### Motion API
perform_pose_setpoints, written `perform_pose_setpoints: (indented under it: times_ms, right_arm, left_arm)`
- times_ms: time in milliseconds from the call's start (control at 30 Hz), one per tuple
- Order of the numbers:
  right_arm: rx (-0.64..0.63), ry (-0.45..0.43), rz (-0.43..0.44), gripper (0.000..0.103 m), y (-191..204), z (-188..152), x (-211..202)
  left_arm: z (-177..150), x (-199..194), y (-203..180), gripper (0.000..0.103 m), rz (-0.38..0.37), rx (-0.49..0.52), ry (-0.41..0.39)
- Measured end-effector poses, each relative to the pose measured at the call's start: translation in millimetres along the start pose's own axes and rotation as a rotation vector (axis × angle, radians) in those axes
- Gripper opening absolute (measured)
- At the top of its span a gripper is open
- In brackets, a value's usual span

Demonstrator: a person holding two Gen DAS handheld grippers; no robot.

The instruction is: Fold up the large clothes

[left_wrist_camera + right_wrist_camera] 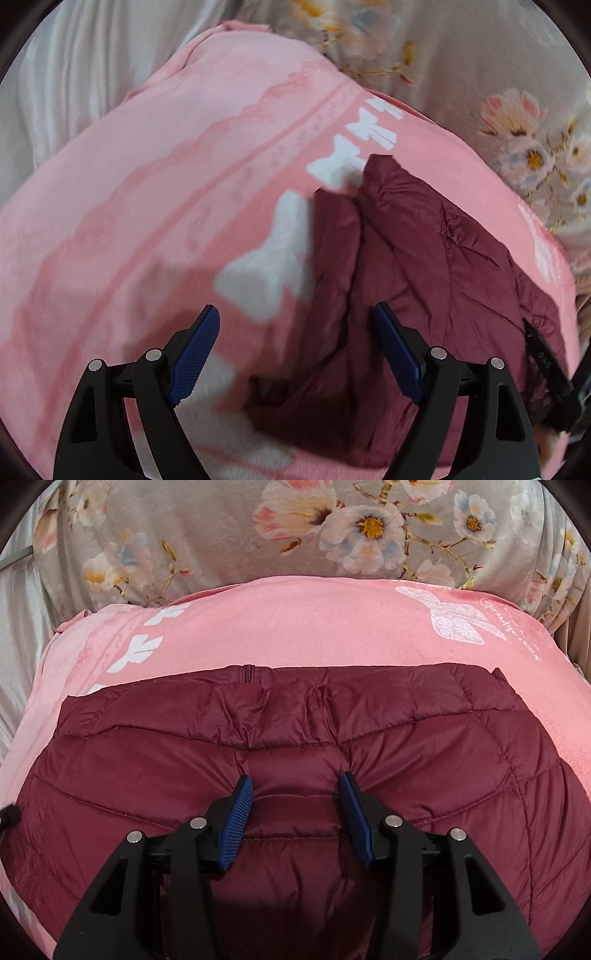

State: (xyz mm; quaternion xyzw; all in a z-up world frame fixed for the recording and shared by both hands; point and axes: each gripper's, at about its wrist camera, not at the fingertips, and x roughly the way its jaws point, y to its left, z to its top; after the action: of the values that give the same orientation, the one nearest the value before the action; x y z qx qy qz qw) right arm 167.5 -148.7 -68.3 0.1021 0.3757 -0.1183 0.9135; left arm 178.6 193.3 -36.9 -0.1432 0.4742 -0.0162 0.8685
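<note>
A maroon quilted puffer jacket lies folded on a pink blanket with white bow prints. In the right wrist view my right gripper presses down on the jacket with its jaws partly apart, a bulge of fabric between the blue pads. In the left wrist view the jacket lies to the right, and my left gripper hovers wide open and empty over its left edge and the blanket. The left view is motion-blurred.
A grey floral bedcover lies beyond the blanket, also seen in the left wrist view. White satin fabric lies at the far left. The other gripper's black body shows at the right edge.
</note>
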Motion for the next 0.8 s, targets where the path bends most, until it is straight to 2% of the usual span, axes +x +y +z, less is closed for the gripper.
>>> perform_pose_setpoints:
  times_ms: [100, 233, 300, 467, 500, 533, 567, 633, 733, 800]
  right_arm:
    - [-0.001, 0.005, -0.001, 0.048, 0, 0, 2]
    - [-0.006, 0.006, 0.001, 0.049, 1, -1, 3]
    - [0.000, 0.007, 0.012, 0.050, 0, -2, 3]
    - [0.068, -0.020, 0.076, 0.050, -11, -9, -22]
    - [0.075, -0.019, 0.097, 0.050, -12, -13, -30]
    - [0.068, -0.014, 0.101, 0.046, -12, -17, -37]
    - [0.061, -0.011, 0.103, 0.042, -12, -19, -41]
    - [0.046, 0.004, 0.121, 0.022, -14, -28, -53]
    - [0.026, 0.037, 0.137, 0.007, -15, -42, -62]
    - [0.025, 0.061, 0.146, 0.004, -15, -51, -62]
  left_arm:
    - [-10, -4, 4, 0.082, -0.010, -0.025, 0.011]
    - [-26, -4, 1, 0.082, -0.064, -0.053, 0.039]
    - [-30, -2, -8, 0.084, -0.028, -0.023, 0.019]
    - [-31, 1, -22, 0.083, -0.032, -0.012, 0.027]
    - [-30, 0, -22, 0.077, -0.034, -0.019, 0.029]
    - [-29, -1, -22, 0.064, -0.042, -0.024, 0.029]
    - [-28, -3, -21, 0.056, -0.058, -0.025, 0.027]
    - [-26, -11, -24, 0.030, -0.079, -0.015, 0.020]
    - [-21, -31, -36, 0.017, -0.092, 0.032, -0.016]
    - [-17, -50, -45, 0.014, -0.113, 0.060, -0.057]
